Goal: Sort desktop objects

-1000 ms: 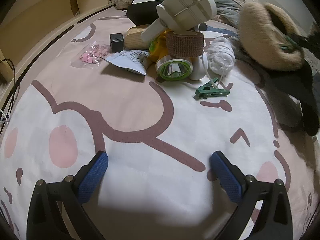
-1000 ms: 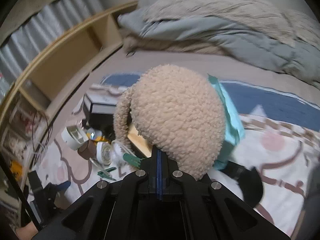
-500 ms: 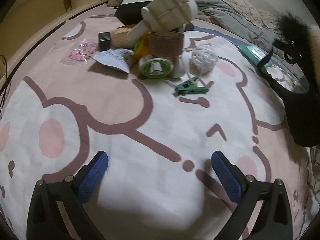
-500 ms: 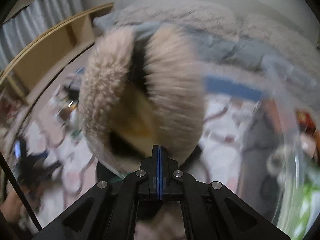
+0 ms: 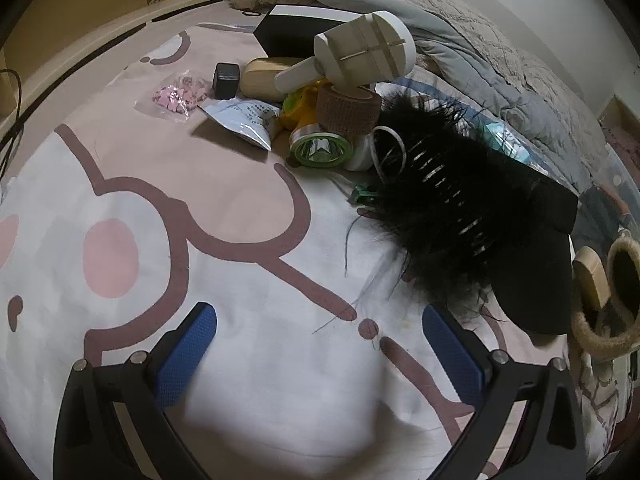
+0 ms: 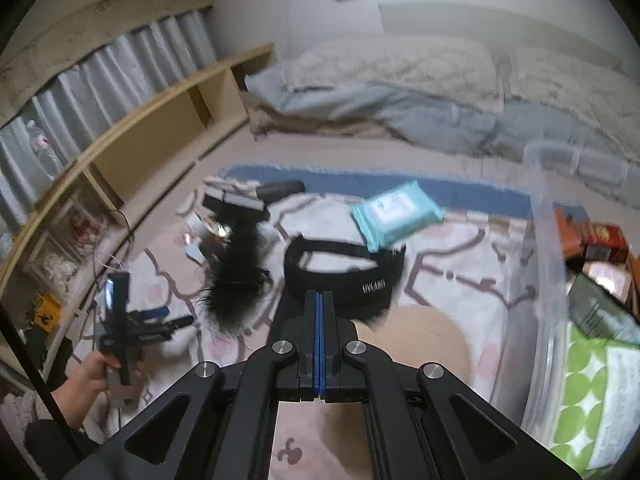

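Sorting is mid-carry: the right tool, blue pads together, seems clamped on the fuzzy tan hat — its hold is hidden — just beside the clear bin. Next, release over the bin. Left tool hangs apart, empty, above the bed.

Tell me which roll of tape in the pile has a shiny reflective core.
The green-rimmed roll, at the front of the pile. Its core gleams like foil. The brown woven roll stacked behind and above it is matte and textured.
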Tool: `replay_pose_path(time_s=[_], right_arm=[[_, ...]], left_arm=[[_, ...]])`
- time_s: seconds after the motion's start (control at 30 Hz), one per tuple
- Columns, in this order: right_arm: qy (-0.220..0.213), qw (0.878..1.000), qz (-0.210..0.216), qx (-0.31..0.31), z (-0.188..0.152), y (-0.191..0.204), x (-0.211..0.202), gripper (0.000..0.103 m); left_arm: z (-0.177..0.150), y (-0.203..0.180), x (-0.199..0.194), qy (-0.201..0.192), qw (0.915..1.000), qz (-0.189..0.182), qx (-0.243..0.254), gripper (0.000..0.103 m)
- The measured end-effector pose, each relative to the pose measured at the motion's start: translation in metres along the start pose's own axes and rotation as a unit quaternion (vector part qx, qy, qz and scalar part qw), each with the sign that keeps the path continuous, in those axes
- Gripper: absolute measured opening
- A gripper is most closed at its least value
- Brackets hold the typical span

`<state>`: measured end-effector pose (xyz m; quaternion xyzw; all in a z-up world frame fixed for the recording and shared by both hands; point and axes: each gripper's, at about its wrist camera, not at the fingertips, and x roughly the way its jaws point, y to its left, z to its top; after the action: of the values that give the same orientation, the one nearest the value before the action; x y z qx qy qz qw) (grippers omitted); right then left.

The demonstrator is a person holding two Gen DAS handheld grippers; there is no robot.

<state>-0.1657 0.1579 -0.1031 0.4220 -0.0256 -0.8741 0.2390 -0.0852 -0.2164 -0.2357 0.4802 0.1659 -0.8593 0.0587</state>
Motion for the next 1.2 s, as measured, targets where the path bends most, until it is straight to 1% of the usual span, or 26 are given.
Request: replay_pose_path(time_s=[0.17, 0.33, 0.37, 0.4, 0.47, 0.53, 0.57, 0.63, 0.73, 0.8, 0.87, 0.9, 1.0, 1.07, 1.17, 1.2], right_arm=[[0.048, 0.999, -0.015, -0.008, -0.022, 0.001, 0.03, 0.0], [0.092, 0.993, -0.073, -0.029, -0.041, -0.01, 0.042, 0.0], [0.102, 0.991, -0.085, -0.032, -0.045, -0.014, 0.042, 0.0], [0.109, 0.986, -0.105, -0.063, -0.05, -0.009, 0.04, 0.0], [0.125, 0.978, -0.136, -0.099, -0.06, -0.003, 0.041, 0.0], [0.147, 0.969, -0.151, -0.132, -0.072, 0.004, 0.043, 0.0], [0.158, 0.965, -0.155, -0.141, -0.078, 0.007, 0.045, 0.0], [0.183, 0.959, -0.155, -0.153, -0.091, 0.009, 0.048, 0.0], [0.216, 0.951, -0.158, -0.152, -0.111, 0.004, 0.055, 0.0], [0.23, 0.949, -0.158, -0.146, -0.122, 0.0, 0.056, 0.0], [0.244, 0.947, -0.156, -0.14, -0.135, -0.002, 0.056, 0.0], [0.25, 0.946, -0.154, -0.139, -0.141, -0.003, 0.055, 0.0], [0.257, 0.947, -0.14, -0.13, -0.156, 0.0, 0.045, 0.0], [0.252, 0.949, -0.135, -0.131, -0.163, 0.004, 0.035, 0.0], [0.227, 0.956, -0.141, -0.124, -0.17, 0.007, 0.014, 0.0], [0.211, 0.96, -0.146, -0.114, -0.173, 0.007, 0.004, 0.0]], left_arm=[[-0.001, -0.005, 0.003, 0.007, 0.9999, -0.007, 0.011, 0.103], [-0.003, -0.006, 0.001, 0.002, 0.9996, -0.013, 0.025, 0.103], [-0.003, -0.005, -0.001, -0.002, 0.9995, -0.018, 0.024, 0.102], [-0.002, -0.006, -0.002, -0.005, 0.9995, -0.023, 0.023, 0.102], [-0.001, -0.006, -0.006, -0.012, 0.9991, -0.033, 0.021, 0.102], [0.001, -0.008, -0.01, -0.019, 0.9987, -0.042, 0.023, 0.099], [0.001, -0.01, -0.013, -0.023, 0.9983, -0.047, 0.027, 0.097], [0.001, -0.015, -0.018, -0.03, 0.9974, -0.054, 0.037, 0.096], [0.0, -0.027, -0.023, -0.034, 0.9954, -0.07, 0.056, 0.091], [-0.002, -0.032, -0.027, -0.037, 0.9939, -0.077, 0.07, 0.089], [-0.003, -0.042, -0.03, -0.036, 0.9919, -0.087, 0.086, 0.082], [-0.003, -0.046, -0.03, -0.034, 0.9912, -0.091, 0.09, 0.08], [-0.005, -0.062, -0.033, -0.028, 0.987, -0.113, 0.11, 0.078], [-0.007, -0.075, -0.036, -0.023, 0.9832, -0.13, 0.126, 0.078], [-0.008, -0.099, -0.04, -0.014, 0.9774, -0.152, 0.146, 0.078], [-0.008, -0.105, -0.041, -0.01, 0.976, -0.158, 0.15, 0.078]])
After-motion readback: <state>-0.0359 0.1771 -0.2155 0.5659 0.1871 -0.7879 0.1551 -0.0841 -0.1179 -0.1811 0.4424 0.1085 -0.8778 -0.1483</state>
